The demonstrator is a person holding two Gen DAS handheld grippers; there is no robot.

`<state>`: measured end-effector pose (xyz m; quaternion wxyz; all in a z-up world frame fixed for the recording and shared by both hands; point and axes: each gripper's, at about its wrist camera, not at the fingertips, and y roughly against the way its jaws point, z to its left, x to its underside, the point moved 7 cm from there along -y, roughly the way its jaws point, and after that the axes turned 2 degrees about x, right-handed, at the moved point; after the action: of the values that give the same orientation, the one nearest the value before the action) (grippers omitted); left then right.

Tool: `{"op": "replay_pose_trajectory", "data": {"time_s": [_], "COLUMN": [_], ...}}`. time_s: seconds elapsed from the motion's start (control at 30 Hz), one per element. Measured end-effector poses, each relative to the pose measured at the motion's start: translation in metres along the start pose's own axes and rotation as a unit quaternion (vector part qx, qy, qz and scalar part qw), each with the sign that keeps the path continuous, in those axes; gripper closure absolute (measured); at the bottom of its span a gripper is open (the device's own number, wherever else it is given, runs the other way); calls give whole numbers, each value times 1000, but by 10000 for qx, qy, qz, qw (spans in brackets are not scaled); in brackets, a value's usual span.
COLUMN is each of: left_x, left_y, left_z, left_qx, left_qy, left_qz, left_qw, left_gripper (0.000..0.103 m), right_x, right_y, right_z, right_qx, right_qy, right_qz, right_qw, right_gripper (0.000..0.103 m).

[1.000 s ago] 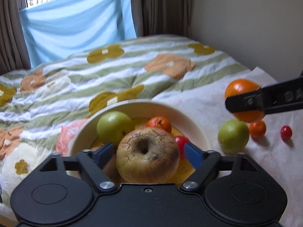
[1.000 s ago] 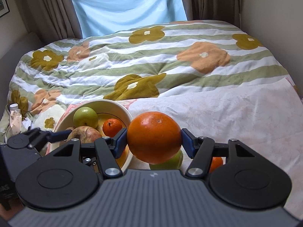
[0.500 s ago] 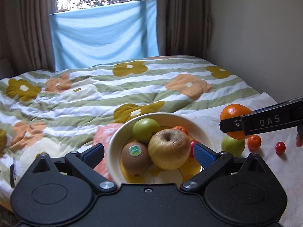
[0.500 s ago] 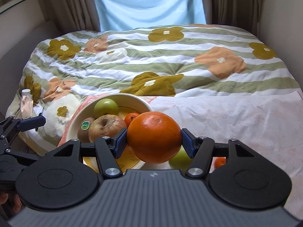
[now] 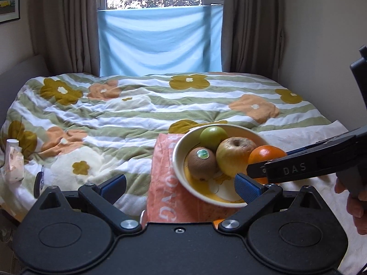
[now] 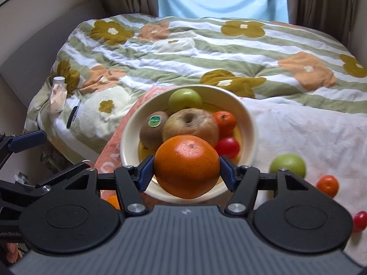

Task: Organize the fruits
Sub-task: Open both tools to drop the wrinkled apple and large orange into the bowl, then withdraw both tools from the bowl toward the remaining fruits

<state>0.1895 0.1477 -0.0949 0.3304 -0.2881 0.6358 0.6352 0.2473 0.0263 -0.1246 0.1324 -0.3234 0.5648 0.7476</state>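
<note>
My right gripper is shut on a large orange and holds it over the near rim of a cream bowl. In the bowl lie a green apple, a kiwi with a sticker, a wrinkled yellow apple, a mandarin and a red tomato. My left gripper stands open and empty, near and to the left of the bowl. In the left wrist view the orange shows at the bowl's right edge.
The bowl rests on a pink towel on a floral duvet. On the white cloth to the right lie a green apple, a mandarin and a red tomato. A small white bottle stands at the bed's left edge.
The left gripper let go of the wrinkled apple, which now lies in the bowl, and drew back to the left. The right gripper carried the orange leftward to above the bowl.
</note>
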Motion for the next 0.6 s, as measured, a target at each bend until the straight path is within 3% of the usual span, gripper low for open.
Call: {"op": "replay_pose_trajectory", "data": {"time_s": [0.3, 0.37, 0.43, 0.6], "left_x": [19, 21, 21, 18], "left_y": [5, 6, 8, 16], "left_z": [16, 17, 18, 14], "left_qx": [-61, -61, -53, 7], "left_qy": [123, 122, 138, 155], "left_qz": [87, 92, 101, 66], "left_qw": [9999, 9999, 9998, 9999], "left_gripper": [1, 1, 1, 1], "right_x": [11, 8, 5, 7], "right_y": [-18, -11, -1, 15], "right_z": [25, 27, 27, 12], "right_qx": [-170, -164, -8, 34], "right_qy": [9, 63, 124, -128], "right_qz": [32, -167, -359, -347], "right_qw": [9998, 9997, 9993, 9993], "right_gripper": [23, 0, 0, 0]}}
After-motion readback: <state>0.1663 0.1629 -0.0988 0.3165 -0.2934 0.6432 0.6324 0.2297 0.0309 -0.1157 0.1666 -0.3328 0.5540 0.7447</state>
